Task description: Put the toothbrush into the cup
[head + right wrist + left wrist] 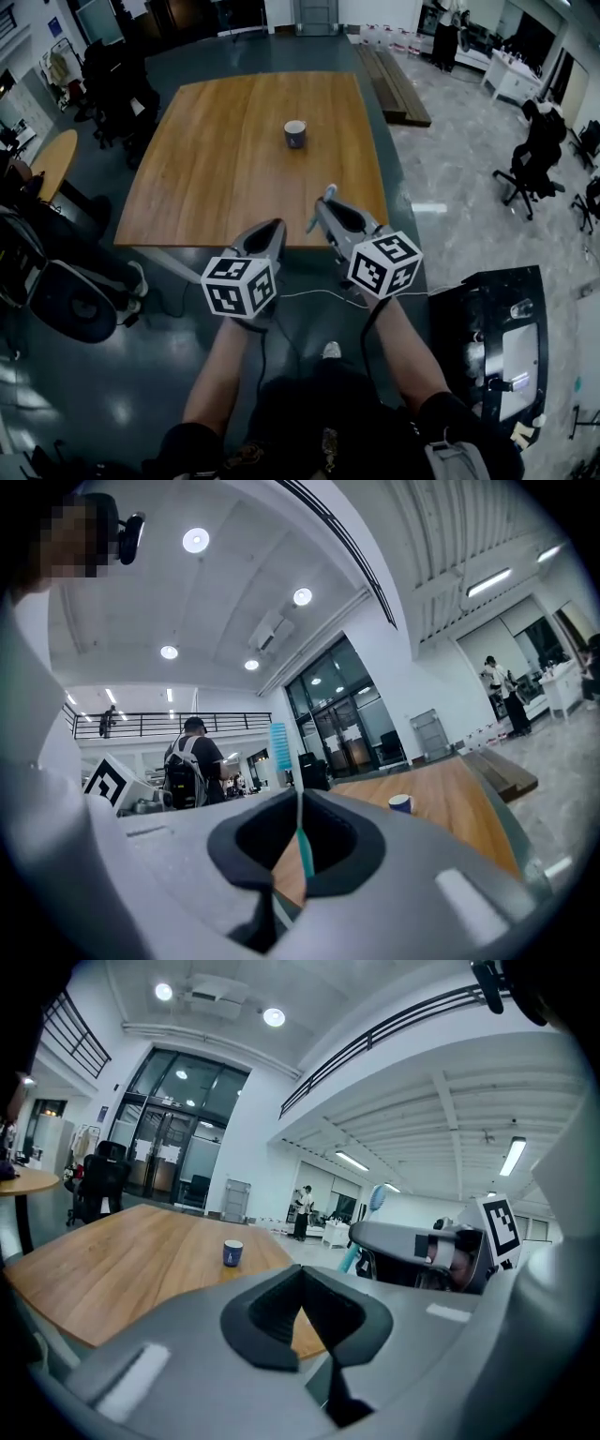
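Right tool is pinching the toothbrush: teal handle clamped btwn the pads, bristle end standing up past the tips. Left tool has its jaws pressed together w/ nothing btwn them and sits just beside the right one. Both hang at the near edge of the surface, toward its near right corner. The cup stands upright abt mid-surface, a bit toward the far edge and well apart from both tools. Too small in every view to say if anything's in it.

Step in hand, as I judge it, is carrying the brush out to the cup, w/ most of the task left. To do it well:
- Keep the pinch firm, since the thin handle could pivot.
- Reach fwd over the surface, then tip the tool so the free end points down.
- Centre over the mouth before lowering, w/o touching the rim, as the cup looks light and may tip.
- Let go only once the brush is well inside.
- The left tool could steady the cup if needed.
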Demonstrator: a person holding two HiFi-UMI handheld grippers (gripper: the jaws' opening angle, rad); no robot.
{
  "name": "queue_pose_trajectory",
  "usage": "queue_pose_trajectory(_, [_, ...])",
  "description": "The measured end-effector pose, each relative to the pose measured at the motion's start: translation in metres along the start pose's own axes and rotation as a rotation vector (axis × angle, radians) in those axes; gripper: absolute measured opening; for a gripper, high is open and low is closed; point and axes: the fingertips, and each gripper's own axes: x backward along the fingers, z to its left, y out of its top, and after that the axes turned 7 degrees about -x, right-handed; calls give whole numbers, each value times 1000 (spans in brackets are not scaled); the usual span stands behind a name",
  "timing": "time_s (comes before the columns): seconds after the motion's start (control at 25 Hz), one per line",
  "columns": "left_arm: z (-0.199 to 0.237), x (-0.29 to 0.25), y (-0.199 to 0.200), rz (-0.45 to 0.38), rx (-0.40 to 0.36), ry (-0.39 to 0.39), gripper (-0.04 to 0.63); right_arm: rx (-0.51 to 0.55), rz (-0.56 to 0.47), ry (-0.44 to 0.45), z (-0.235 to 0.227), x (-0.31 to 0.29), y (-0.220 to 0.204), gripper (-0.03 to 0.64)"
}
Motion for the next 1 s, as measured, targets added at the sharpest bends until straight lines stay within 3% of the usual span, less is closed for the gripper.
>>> queue_pose_trajectory(0.48, [3, -69, 26, 37, -10, 90, 7, -5, 33, 92, -61, -25, 32, 20])
queue_pose_trajectory(1.0, [49, -162, 47, 17, 8, 12, 6, 30, 56, 13, -126, -92, 51, 20])
